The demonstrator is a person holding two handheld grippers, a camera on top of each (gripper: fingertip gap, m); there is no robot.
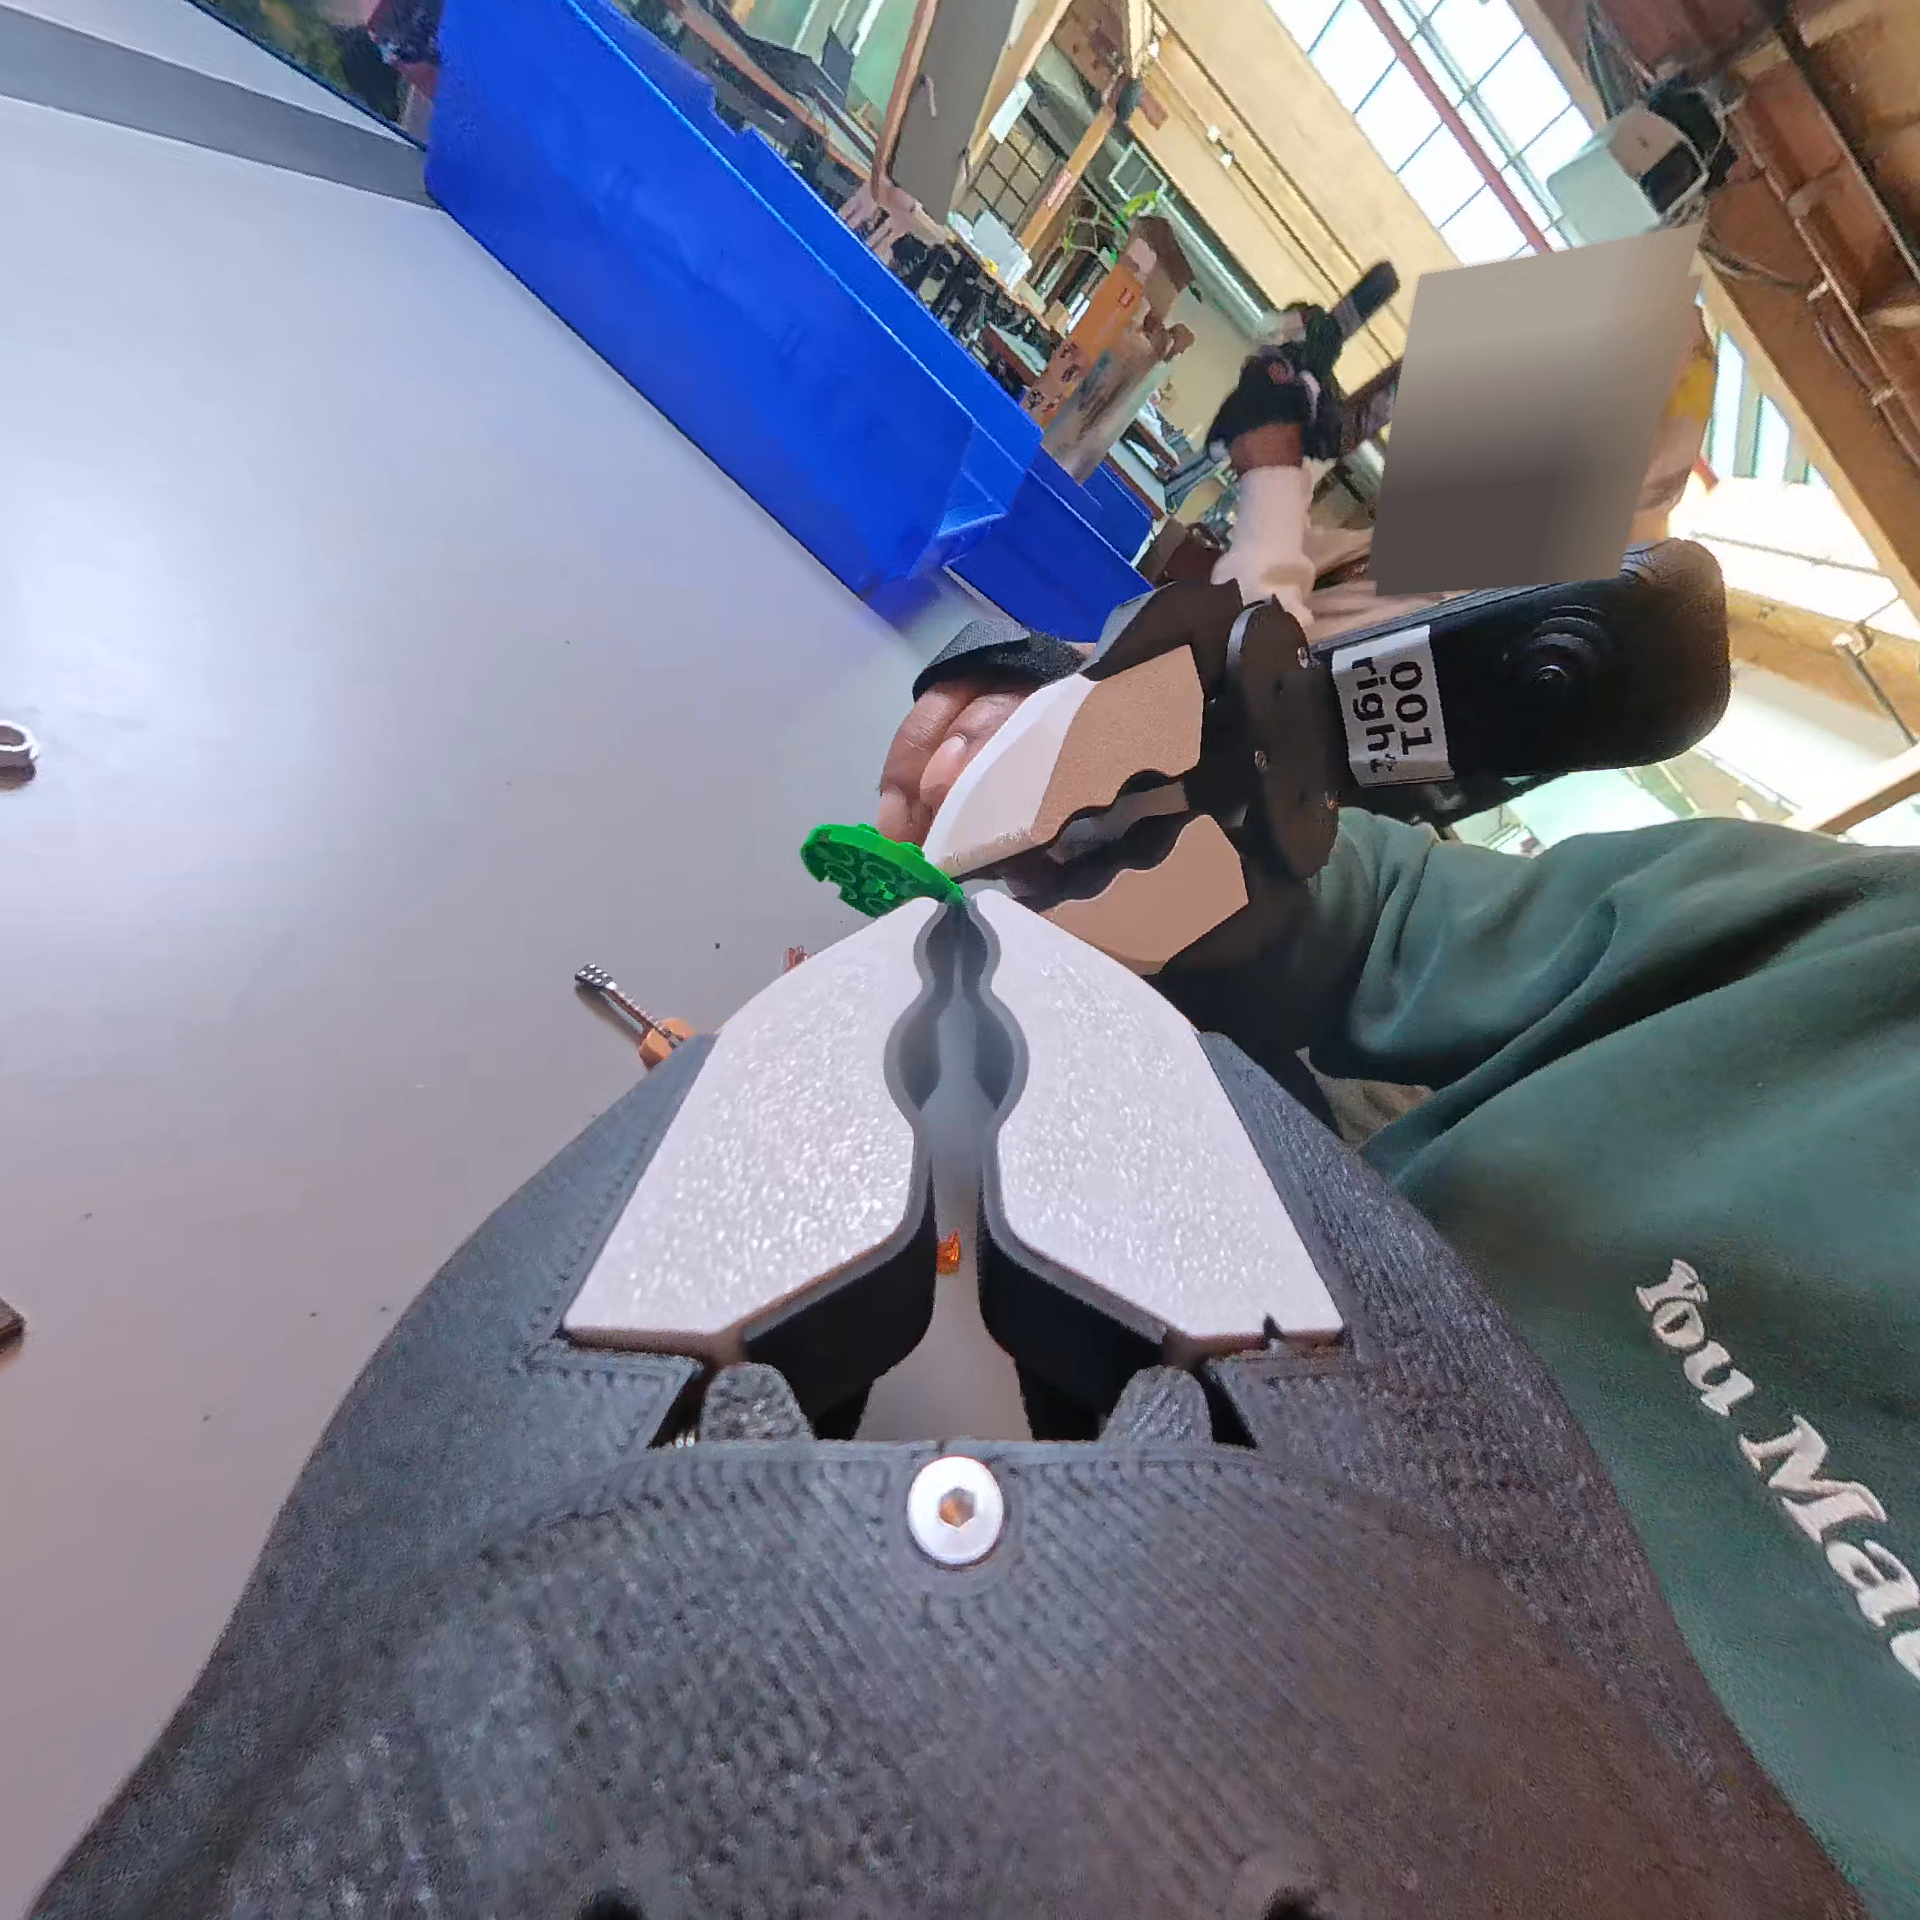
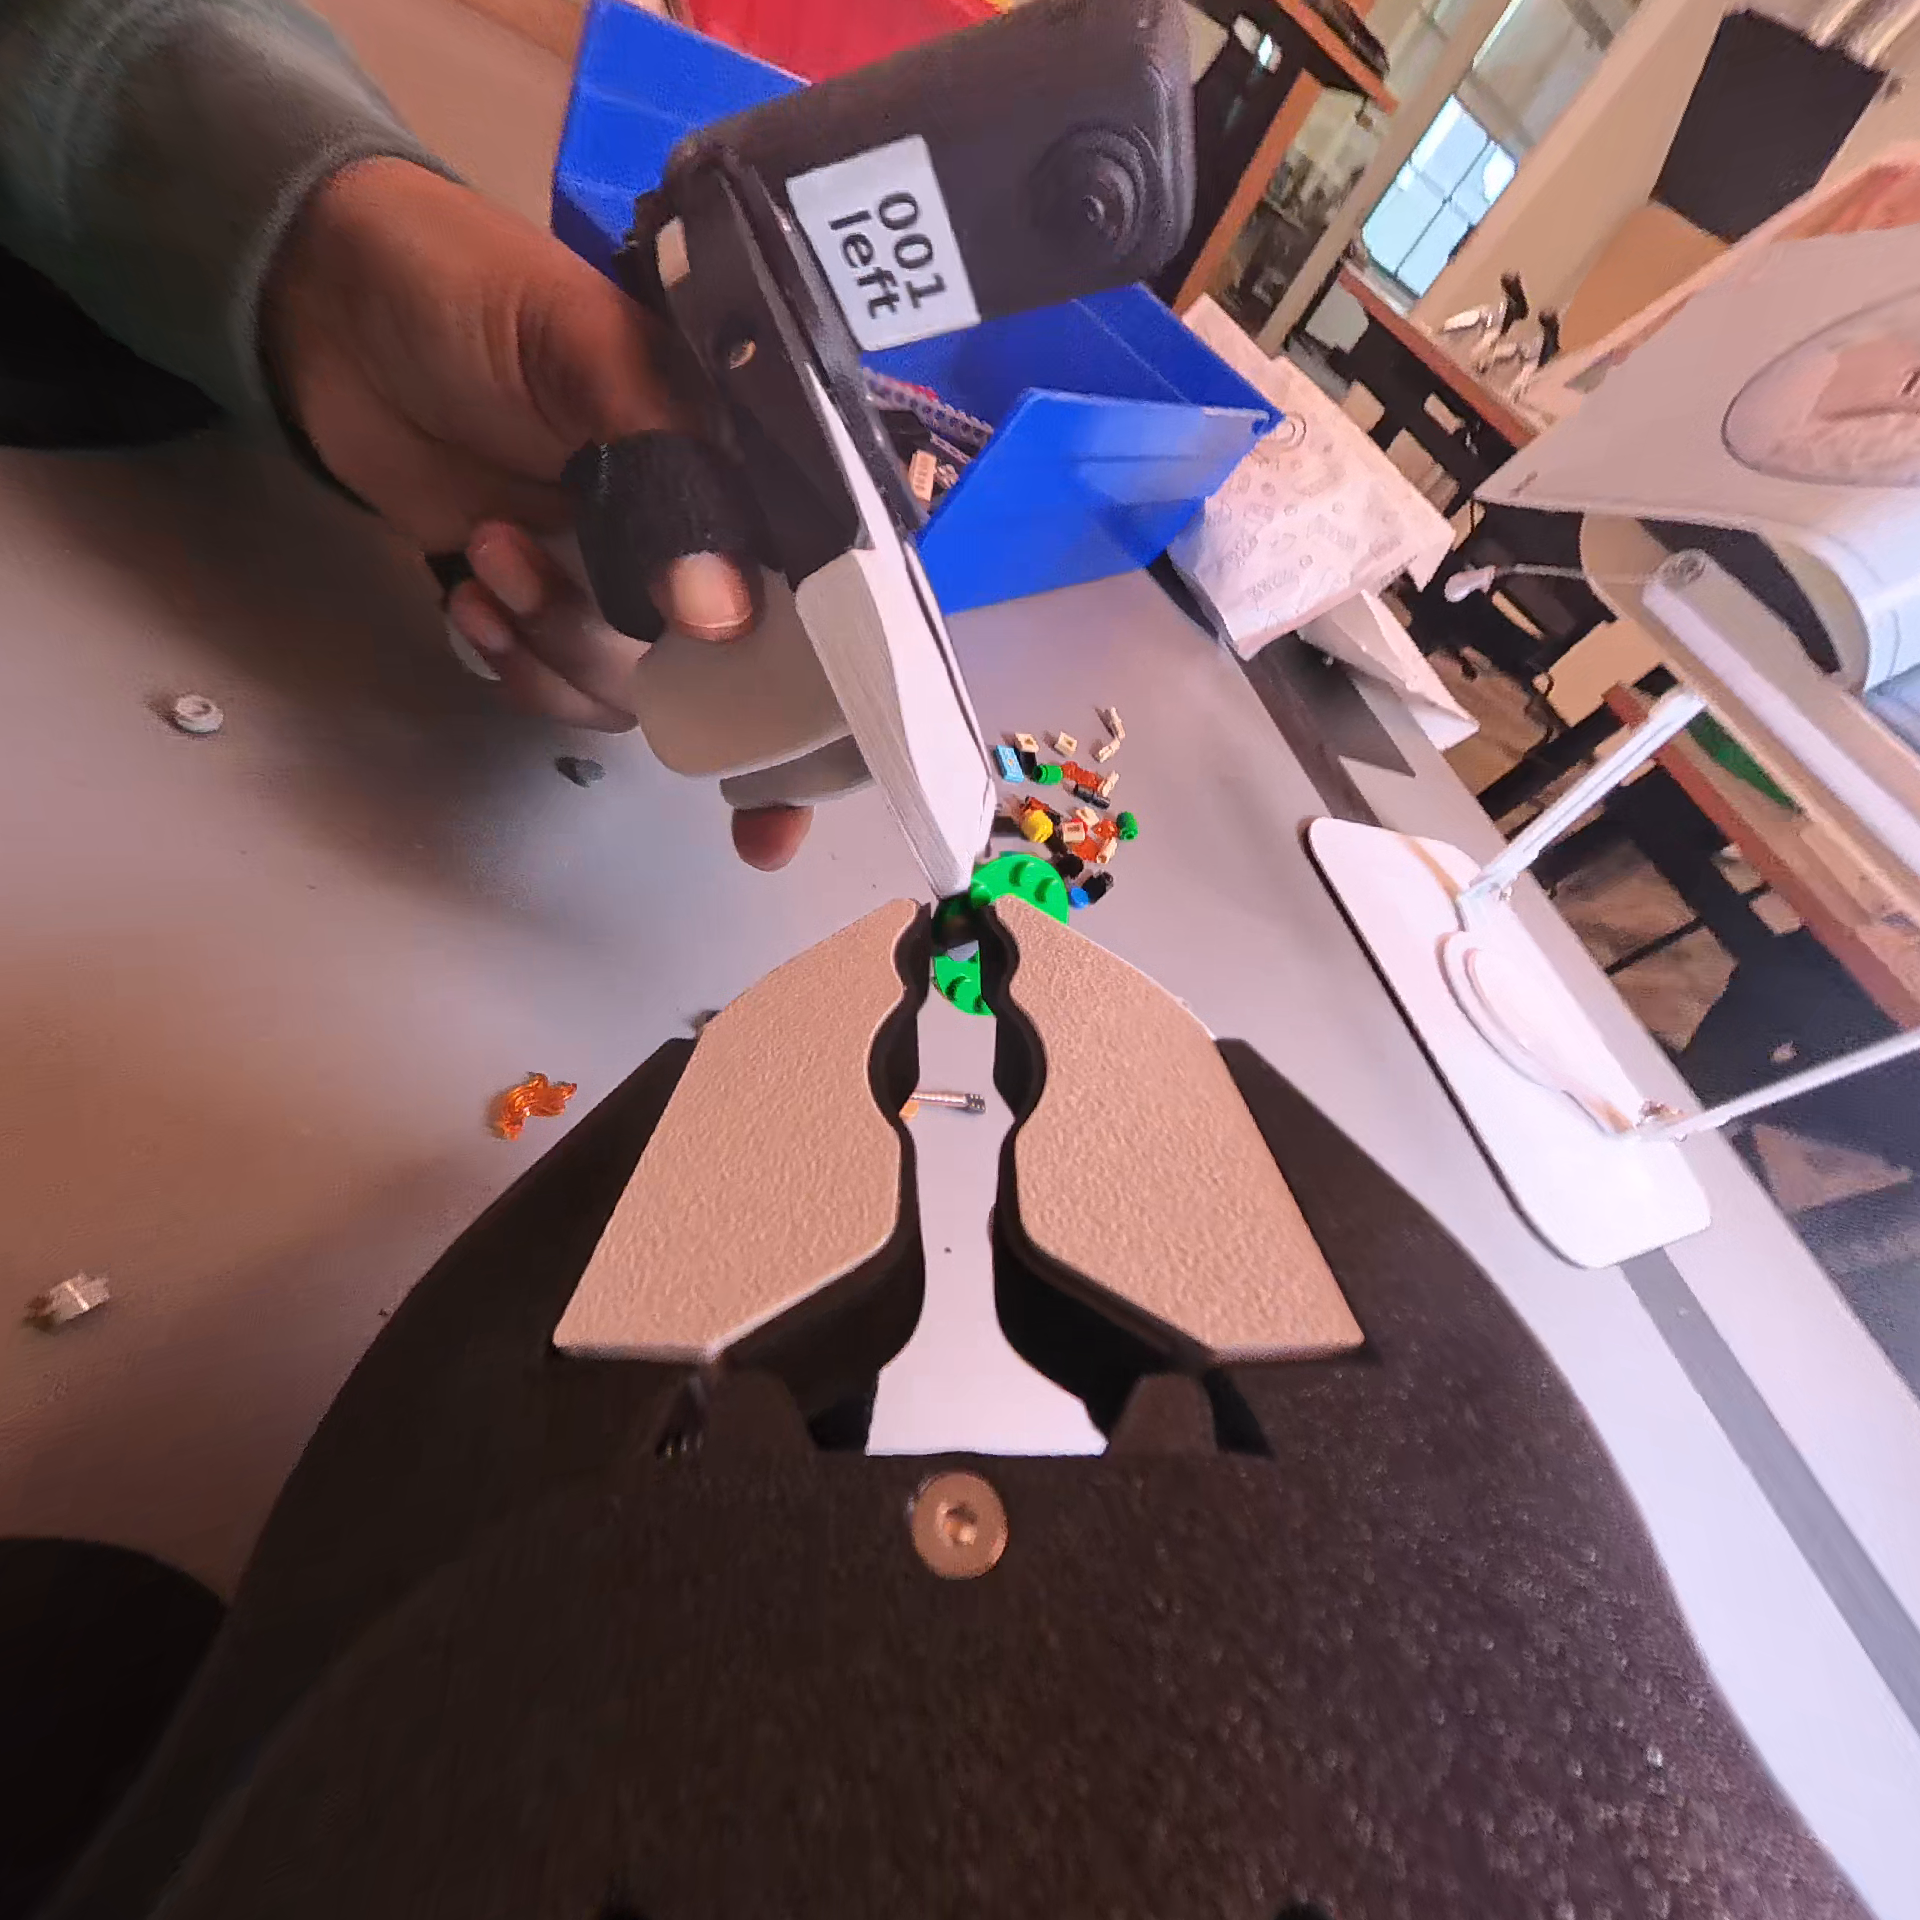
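Note:
A green round studded plate [image 1: 878,868] is held above the grey table [image 1: 364,623]. My left gripper [image 1: 951,906] is shut, its tips pinching the plate's rim. In the right wrist view the left gripper's fingers [image 2: 935,790] come down onto the plate's [image 2: 1023,883] edge. My right gripper [image 2: 961,914] is open, its tips standing apart just over the plate. A small dark piece [image 2: 961,948] sits on the plate between them, with green showing beside it. In the left wrist view the right gripper [image 1: 977,878] reaches the plate from the right.
Blue bins [image 2: 1070,468] stand at the table's far side. A pile of small coloured bricks [image 2: 1081,810] lies beyond the plate. An orange flame piece [image 2: 530,1103], a small silver-and-orange piece [image 1: 629,1003] and a white stand base [image 2: 1507,1039] lie around. Less than 4 cm separates the two grippers' tips.

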